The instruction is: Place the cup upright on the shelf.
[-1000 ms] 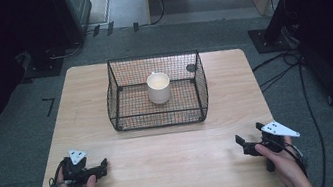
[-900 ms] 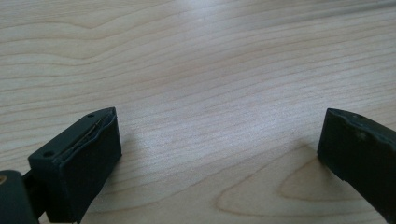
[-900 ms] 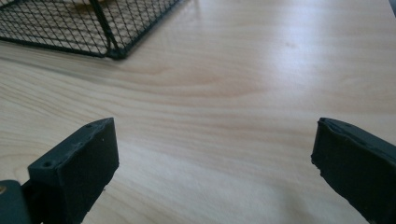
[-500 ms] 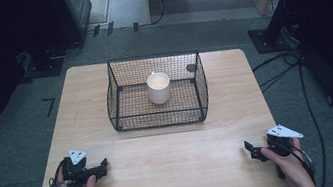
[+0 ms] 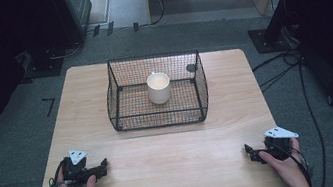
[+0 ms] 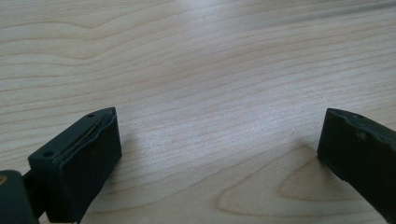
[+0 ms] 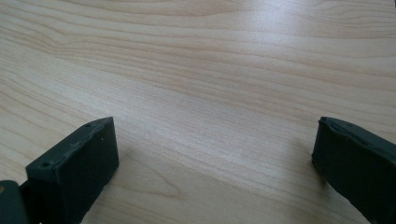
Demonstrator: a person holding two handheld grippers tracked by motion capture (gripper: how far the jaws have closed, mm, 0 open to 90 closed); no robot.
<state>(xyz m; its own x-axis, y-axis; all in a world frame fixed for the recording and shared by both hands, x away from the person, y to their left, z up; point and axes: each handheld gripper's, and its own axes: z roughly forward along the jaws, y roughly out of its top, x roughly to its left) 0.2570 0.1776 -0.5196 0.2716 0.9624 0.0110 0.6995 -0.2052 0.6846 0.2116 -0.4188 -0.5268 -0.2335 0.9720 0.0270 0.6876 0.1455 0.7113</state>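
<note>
Both grippers, left [image 5: 101,166] and right [image 5: 251,152], rested low on the table [image 5: 173,148], fingers [image 6: 79,158] apart and empty, the caged cup [image 5: 159,87] well ahead of them, likely awaiting a reach.

Basket at the far middle, a gripper at each near corner

On the table [image 5: 104,98], the wire basket [image 5: 160,117] sits in the far half, about midway between the left and right edges. The cup [image 5: 158,87] stands upright inside it, near its middle. The left gripper [image 5: 101,166] lies at the near left corner, the right gripper [image 5: 249,153] at the near right, both well apart from the basket, with bare tabletop between them
</note>
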